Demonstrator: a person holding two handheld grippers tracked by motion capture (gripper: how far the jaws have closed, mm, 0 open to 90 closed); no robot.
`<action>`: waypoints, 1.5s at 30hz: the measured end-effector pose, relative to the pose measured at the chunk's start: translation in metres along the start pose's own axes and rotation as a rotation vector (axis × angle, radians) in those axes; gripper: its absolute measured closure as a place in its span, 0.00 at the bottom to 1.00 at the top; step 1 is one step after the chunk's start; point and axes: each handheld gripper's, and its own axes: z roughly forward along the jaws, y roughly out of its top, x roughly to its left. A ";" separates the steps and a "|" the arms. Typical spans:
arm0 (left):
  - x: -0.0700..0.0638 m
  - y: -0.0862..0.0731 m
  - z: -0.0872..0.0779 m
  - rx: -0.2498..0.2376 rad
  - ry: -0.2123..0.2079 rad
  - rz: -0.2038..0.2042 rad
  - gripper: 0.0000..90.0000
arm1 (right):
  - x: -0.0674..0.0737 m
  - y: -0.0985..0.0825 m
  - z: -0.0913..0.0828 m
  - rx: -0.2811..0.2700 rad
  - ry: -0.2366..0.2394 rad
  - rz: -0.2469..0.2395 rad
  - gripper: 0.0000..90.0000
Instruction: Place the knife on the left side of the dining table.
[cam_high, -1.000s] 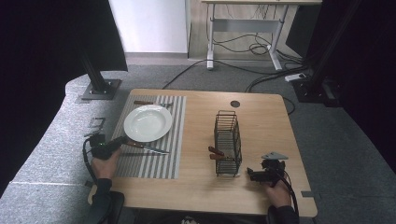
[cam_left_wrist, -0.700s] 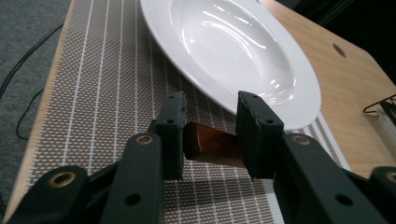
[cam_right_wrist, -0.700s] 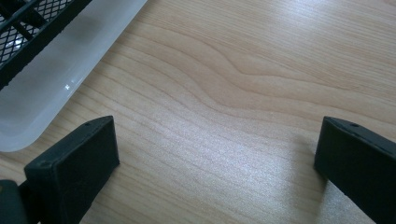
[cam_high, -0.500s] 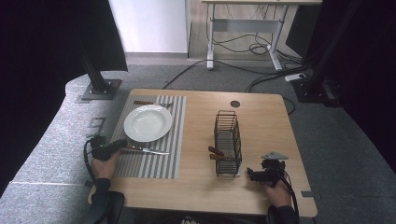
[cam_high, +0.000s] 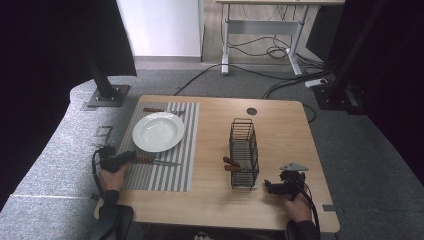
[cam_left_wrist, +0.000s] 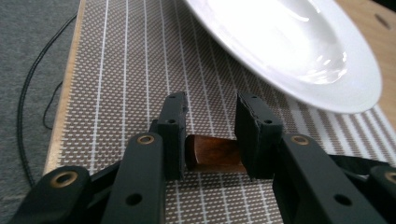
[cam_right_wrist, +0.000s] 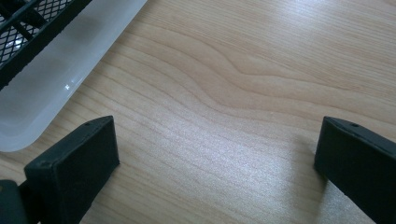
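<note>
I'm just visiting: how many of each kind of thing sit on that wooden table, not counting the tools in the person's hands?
Plate: 1
Striped placemat: 1
Wire basket: 1
Wooden-handled cutlery: 4 that I can make out, namely a knife below the plate, one piece above it, two handles poking from the basket
Total: 7

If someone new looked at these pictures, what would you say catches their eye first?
Probably the white plate on the striped placemat at the table's left, with a wooden-handled knife lying just in front of it. The left gripper has its jaws around the knife handle. Near the table's middle stands a black wire caddy with wooden handles poking out, and the right gripper rests open beside it.
</note>
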 end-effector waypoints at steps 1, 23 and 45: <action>0.000 0.000 0.001 0.006 0.003 0.001 0.71 | 0.000 0.000 0.000 0.000 0.000 0.000 0.00; -0.027 -0.002 -0.022 -0.002 0.052 0.260 0.19 | 0.000 0.000 0.000 0.000 0.000 0.000 0.00; -0.044 -0.037 -0.010 0.159 0.095 0.440 0.00 | 0.000 0.000 0.000 0.000 0.001 -0.001 0.00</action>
